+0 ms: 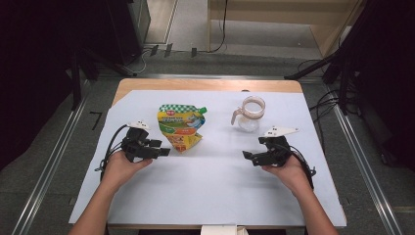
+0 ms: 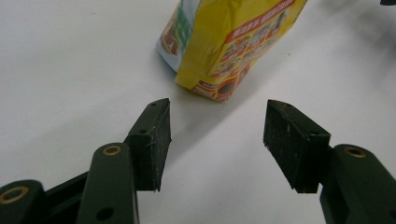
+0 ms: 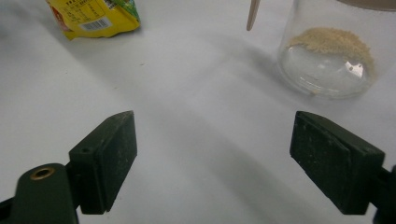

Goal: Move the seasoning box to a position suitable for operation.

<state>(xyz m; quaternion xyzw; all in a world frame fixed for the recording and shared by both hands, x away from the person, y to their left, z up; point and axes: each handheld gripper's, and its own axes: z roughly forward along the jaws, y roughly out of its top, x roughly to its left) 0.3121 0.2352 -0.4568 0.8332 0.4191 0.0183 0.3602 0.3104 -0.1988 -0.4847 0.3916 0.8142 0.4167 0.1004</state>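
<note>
**Two open grippers, one pouch, one jar**

A white sheet covers a wooden table on a grey floor. One yellow-green pouch lies left of centre; one glass jar holding some brown powder stands right. The left gripper, just beside the pouch, and the right gripper, near the jar, both gape wide, holding nothing.

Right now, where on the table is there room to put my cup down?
The widest bare patch lies near the person, between the left gripper and right gripper. A narrower gap sits between the pouch and the glass jug. It is tight between left gripper and pouch.
</note>
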